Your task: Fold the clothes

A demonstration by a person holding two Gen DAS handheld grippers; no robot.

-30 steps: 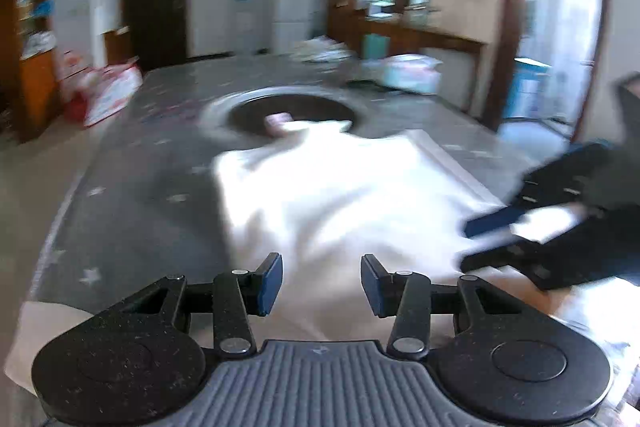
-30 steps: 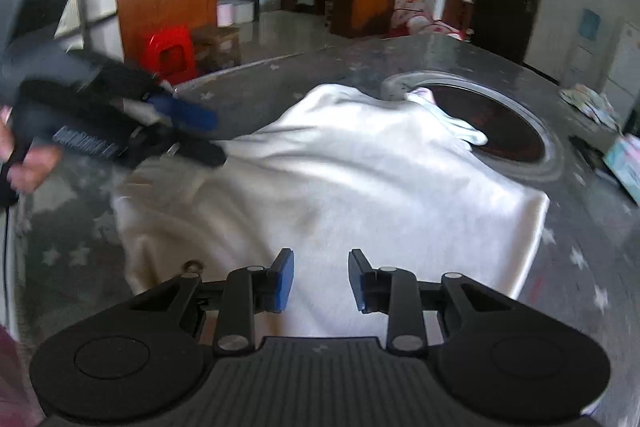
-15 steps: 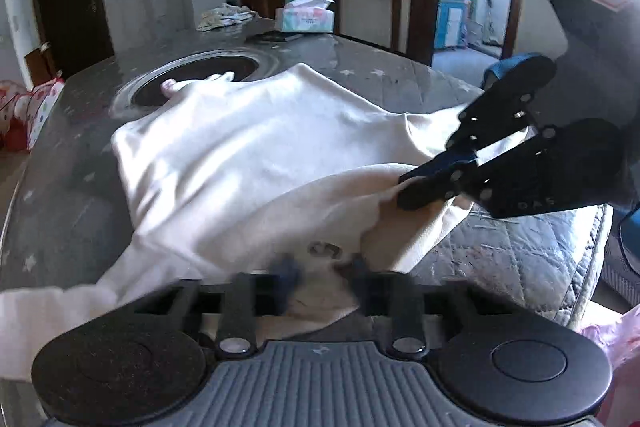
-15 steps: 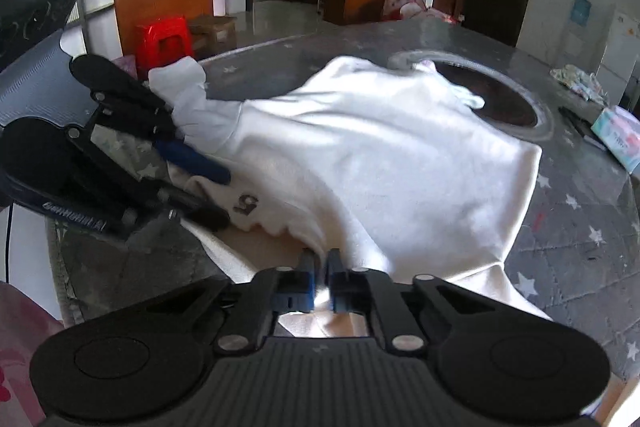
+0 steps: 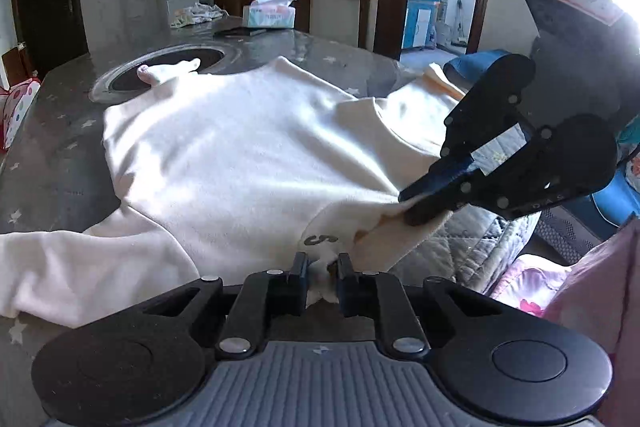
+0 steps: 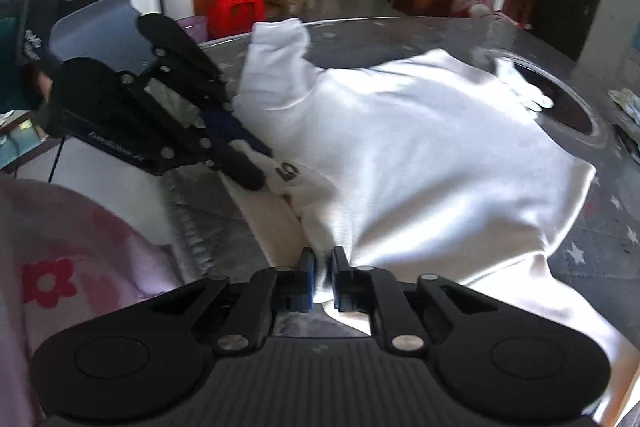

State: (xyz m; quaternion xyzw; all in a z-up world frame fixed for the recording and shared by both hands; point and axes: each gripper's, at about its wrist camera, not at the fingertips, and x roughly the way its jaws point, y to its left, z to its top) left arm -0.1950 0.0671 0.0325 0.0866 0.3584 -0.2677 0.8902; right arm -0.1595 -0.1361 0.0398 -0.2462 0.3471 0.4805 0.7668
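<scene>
A white sweatshirt (image 5: 260, 155) lies spread on the grey star-patterned table (image 5: 60, 155), with a grey "5" mark near its front edge. My left gripper (image 5: 322, 279) is shut on a fold of that edge beside the mark. From the right wrist view the left gripper (image 6: 256, 167) comes in from the left, its tips on the same edge. My right gripper (image 6: 323, 275) pinches the sweatshirt (image 6: 420, 147) a little further along; its jaws are opening with cloth still between the pads. In the left wrist view the right gripper (image 5: 416, 207) holds a lifted flap.
A round dark recess (image 5: 172, 67) sits in the table beyond the garment, one cuff lying over its rim. A tissue box (image 5: 270, 15) stands at the far end. A quilted grey pad (image 5: 472, 243) covers the near table edge. A red stool (image 6: 236, 7) stands on the floor.
Both grippers went from open above the sweatshirt to closed on its near edge. They drew back toward the near table edge, and the cloth came with them.
</scene>
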